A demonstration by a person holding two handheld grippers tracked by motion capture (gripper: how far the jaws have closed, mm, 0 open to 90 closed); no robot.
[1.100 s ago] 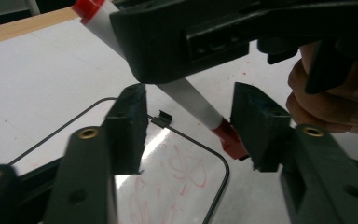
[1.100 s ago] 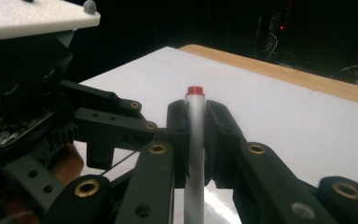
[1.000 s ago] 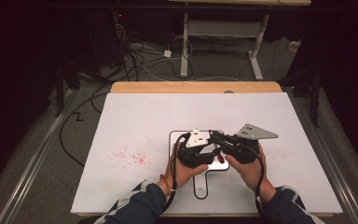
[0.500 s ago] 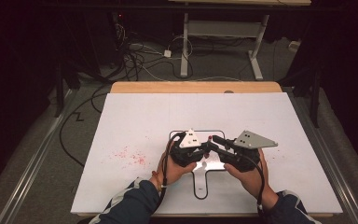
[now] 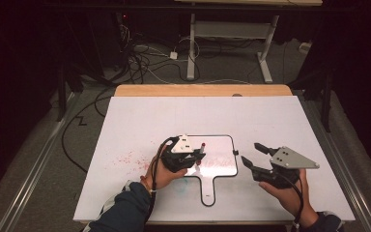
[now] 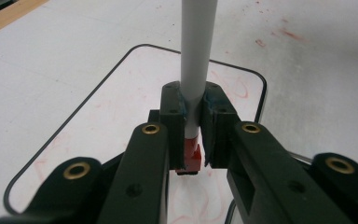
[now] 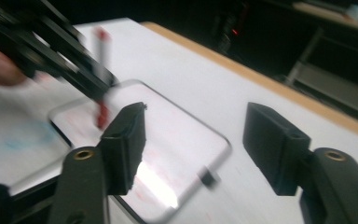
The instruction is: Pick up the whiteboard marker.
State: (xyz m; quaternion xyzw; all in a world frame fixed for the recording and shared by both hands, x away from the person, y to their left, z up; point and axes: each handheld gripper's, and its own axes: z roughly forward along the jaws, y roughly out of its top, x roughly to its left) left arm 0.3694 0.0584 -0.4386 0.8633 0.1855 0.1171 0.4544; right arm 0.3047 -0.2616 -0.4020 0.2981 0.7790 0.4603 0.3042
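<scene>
- Progress: the left gripper (image 6: 193, 135) is clamped on a red-tipped marker (image 6: 196, 56) and holds it upright over the handheld whiteboard (image 5: 224, 174). Faint red strokes already mark the board; judged mid-writing.
- The right gripper (image 5: 252, 154) stands apart at the board's right, jaws just opened, nothing between them.
- Materials: smooth grey cylindrical marker barrel; glossy white paddle-shaped board, black rim, rounded corners; matt white table sheet (image 5: 125, 125) with red smudges.
</scene>
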